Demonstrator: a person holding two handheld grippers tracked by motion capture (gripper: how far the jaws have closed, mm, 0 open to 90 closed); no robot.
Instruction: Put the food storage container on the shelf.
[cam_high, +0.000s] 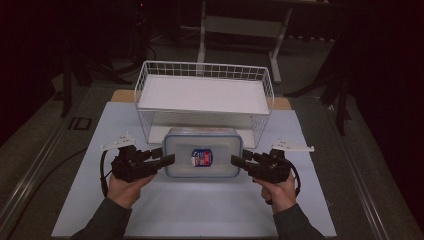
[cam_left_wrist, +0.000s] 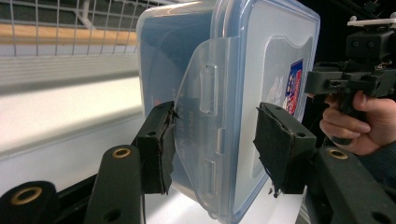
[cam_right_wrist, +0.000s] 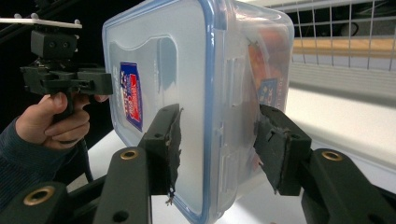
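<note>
container: one clear lidded box (cam_high: 202, 151), centre frame, on the white mat (cam_high: 200, 210), just in front of the one wire basket (cam_high: 204, 95)
left gripper (cam_high: 167, 160): jaws spread, straddling box's left end flap – no clamp
right gripper (cam_high: 237, 160): same at right end
progress: looks early – lid on, nothing lifted
</note>
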